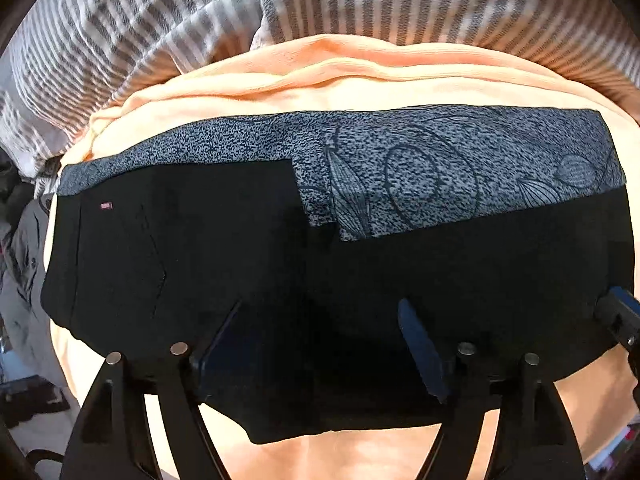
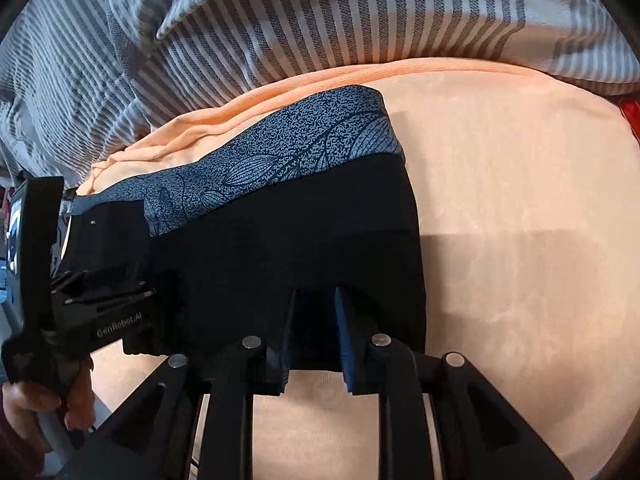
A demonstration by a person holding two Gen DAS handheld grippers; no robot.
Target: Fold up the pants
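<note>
Pants [image 1: 248,264], black, lie folded on a peach sheet [image 1: 360,440], their long side running left to right. The left gripper [image 1: 320,312] hangs over the near edge with its fingers [image 1: 420,340] spread wide, black cloth below the gap and no pad pressing on it. The right gripper [image 2: 314,300] stands at the near edge by the right end of the pants, its jaws narrow with a gap between them; dark cloth lies in that gap, but whether the pads pinch it I cannot tell. Along the far side of the pants a grey speckled cloth [image 1: 440,176] with leaf outlines shows from beneath. Beyond the sheet lies striped bedding [image 2: 320,20]. A hand [image 2: 24,404] holds the left gripper's handle.
</note>
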